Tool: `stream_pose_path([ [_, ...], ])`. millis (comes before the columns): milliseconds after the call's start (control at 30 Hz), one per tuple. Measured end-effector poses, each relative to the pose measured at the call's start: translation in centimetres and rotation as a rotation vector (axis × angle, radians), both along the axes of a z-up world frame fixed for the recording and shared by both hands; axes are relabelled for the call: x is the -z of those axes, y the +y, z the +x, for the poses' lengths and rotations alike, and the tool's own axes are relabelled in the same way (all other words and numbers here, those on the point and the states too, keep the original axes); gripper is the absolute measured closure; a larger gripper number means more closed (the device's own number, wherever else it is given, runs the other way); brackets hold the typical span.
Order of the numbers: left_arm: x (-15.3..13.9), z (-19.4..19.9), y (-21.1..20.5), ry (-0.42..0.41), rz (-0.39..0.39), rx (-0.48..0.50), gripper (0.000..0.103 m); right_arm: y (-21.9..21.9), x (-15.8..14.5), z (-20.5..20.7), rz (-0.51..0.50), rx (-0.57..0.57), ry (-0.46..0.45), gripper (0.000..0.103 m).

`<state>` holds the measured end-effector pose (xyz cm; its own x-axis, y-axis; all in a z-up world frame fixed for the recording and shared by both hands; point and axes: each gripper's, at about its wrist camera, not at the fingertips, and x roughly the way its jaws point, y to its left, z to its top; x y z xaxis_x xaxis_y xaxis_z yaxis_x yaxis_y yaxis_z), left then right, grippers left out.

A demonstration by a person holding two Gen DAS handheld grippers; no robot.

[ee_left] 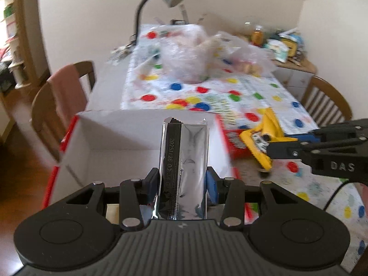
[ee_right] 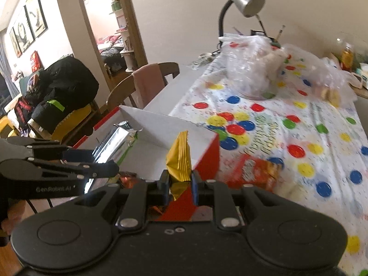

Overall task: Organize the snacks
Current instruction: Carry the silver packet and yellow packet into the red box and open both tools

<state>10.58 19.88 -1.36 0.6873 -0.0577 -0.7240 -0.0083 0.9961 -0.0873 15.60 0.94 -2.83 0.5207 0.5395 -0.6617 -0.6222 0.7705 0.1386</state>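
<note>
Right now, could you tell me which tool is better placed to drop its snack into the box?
Probably left: the left tool holds its silver packet over the open box, while the right tool's yellow packet sits near the red corner.

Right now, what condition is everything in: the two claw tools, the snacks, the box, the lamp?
Left gripper: shut on the silver packet, held over the box.
Right gripper: shut on the yellow packet, held on edge.
Red and white box: open at the top.
Orange snack bag: lying flat on the spotted tablecloth, beside the box.
Desk lamp: head tilted down; lit or not, cannot tell.
</note>
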Motion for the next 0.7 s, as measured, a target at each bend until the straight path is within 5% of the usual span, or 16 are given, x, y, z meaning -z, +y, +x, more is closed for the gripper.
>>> stream_pose_path([
  [333,2.4,2.5,6.5,0.087,0.045,-0.096,0.061,6.5,3.1,3.2,-0.081,-0.027,0.056,0.086],
  [700,5.8,5.0,7.8,0.226,0.112,-0.077,0.061,10.8,7.4,4.1,-0.19,-0.065,0.122,0.086],
])
